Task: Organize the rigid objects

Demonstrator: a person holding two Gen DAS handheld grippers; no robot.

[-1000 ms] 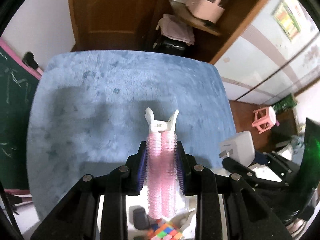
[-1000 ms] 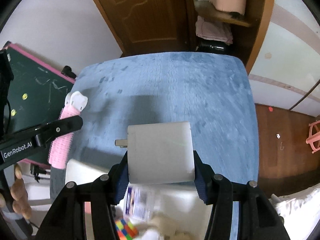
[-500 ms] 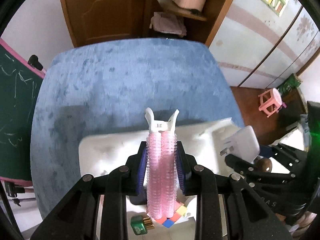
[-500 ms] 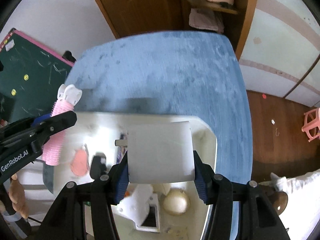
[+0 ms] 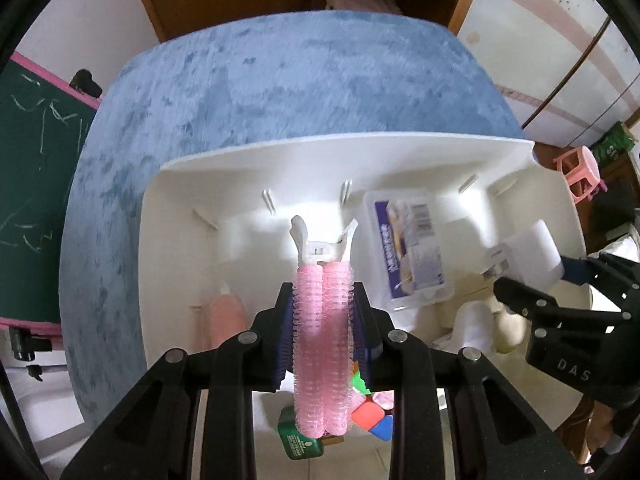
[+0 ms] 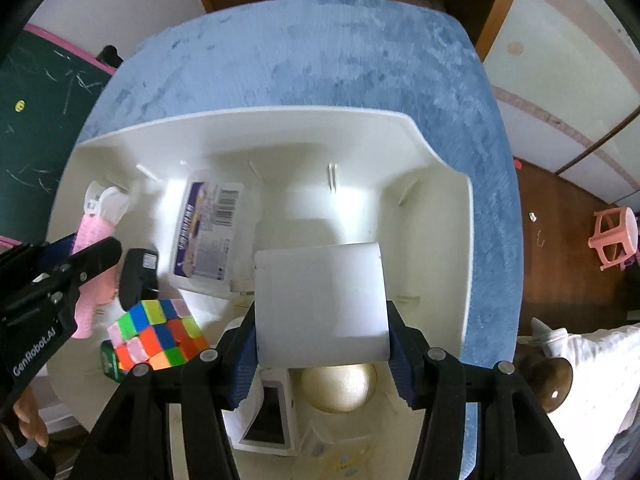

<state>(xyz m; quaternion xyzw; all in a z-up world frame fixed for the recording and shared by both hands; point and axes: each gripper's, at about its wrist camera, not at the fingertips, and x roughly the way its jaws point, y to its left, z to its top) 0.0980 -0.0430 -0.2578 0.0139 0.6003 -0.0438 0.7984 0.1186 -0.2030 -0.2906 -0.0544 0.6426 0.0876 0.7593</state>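
A pink hair-roller clip is clamped between the fingers of the left gripper, and a white charger block is clamped in the right gripper; both are held over the white bin. Beneath them a colourful puzzle cube, a small green box, a pale ball and, further in, a clear labelled case are seen lying inside. The placing step appears to be in hand, though depth is hard to judge. Next, each piece is to be lowered into a free patch and released. Beyond, the blue cloth is spread.
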